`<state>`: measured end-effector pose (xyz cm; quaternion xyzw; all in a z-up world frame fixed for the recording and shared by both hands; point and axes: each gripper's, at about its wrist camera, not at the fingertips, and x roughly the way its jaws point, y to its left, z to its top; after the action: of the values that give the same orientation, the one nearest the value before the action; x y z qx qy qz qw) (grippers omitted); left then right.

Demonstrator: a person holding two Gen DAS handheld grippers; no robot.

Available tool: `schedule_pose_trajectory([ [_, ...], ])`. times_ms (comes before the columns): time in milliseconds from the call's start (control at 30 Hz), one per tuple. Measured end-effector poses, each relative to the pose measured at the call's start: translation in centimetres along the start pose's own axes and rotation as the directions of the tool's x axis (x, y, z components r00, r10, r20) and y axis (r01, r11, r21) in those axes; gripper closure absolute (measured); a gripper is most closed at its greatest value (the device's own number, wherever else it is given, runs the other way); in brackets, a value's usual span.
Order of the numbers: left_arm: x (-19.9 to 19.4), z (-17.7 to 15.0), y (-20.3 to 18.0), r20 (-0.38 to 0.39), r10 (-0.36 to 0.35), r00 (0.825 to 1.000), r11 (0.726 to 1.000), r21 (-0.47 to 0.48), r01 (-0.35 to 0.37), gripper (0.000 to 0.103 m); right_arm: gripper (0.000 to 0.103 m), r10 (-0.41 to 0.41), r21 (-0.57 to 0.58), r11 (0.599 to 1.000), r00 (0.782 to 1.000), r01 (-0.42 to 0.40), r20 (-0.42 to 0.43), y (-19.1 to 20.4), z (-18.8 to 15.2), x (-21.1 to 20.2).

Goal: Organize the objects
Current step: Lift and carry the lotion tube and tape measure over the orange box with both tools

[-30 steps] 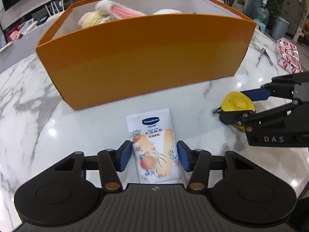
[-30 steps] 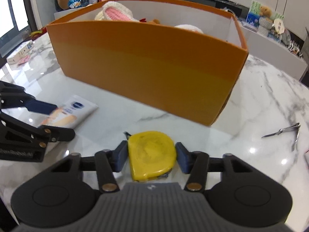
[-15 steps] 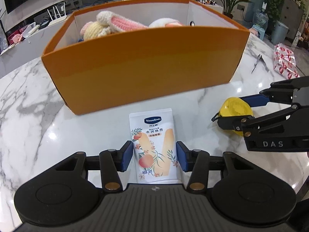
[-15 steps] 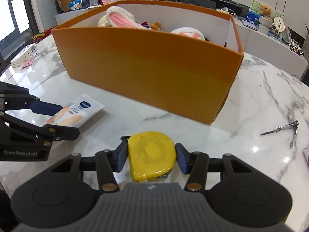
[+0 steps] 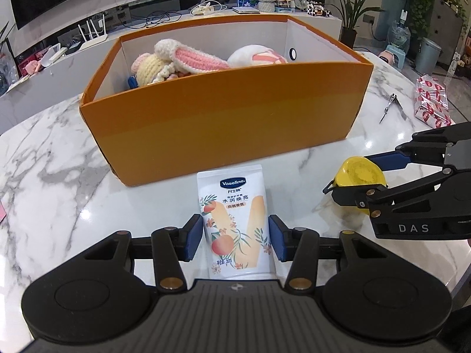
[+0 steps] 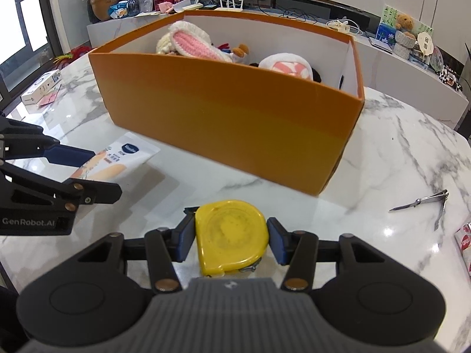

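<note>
My left gripper (image 5: pixel 235 236) is shut on a white Vaseline hand-cream tube (image 5: pixel 234 223) and holds it above the marble table, in front of the orange box (image 5: pixel 223 123). My right gripper (image 6: pixel 231 236) is shut on a yellow tape measure (image 6: pixel 231 236), also lifted. The tape measure (image 5: pixel 360 176) and the right gripper (image 5: pixel 379 176) show at the right of the left wrist view. The tube (image 6: pixel 117 161) and the left gripper (image 6: pixel 85 170) show at the left of the right wrist view. The box (image 6: pixel 229 117) holds knitted plush toys (image 5: pixel 182 61).
Nail clippers (image 6: pixel 426 201) lie on the marble table (image 6: pixel 397 158) at the right, next to a red-patterned packet (image 5: pixel 431 104). A small white carton (image 6: pixel 41 86) lies at the table's far left. Shelves with clutter stand behind the table.
Both grippers have risen and drawn back from the box with their objects held. More of the box's inside shows now.
</note>
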<state>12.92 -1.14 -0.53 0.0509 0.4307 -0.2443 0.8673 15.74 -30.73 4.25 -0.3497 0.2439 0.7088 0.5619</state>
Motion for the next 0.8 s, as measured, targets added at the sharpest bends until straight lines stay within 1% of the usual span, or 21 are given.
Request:
schedule_pose_trajectory([
  [800,-2.5,0.4,-1.0,0.047,0.041,0.998,0.999,0.021,-0.042,0.047,0.049,0.004,-0.006,1.0,0.999,-0.003,0.04,0.3,0.3,-2.8],
])
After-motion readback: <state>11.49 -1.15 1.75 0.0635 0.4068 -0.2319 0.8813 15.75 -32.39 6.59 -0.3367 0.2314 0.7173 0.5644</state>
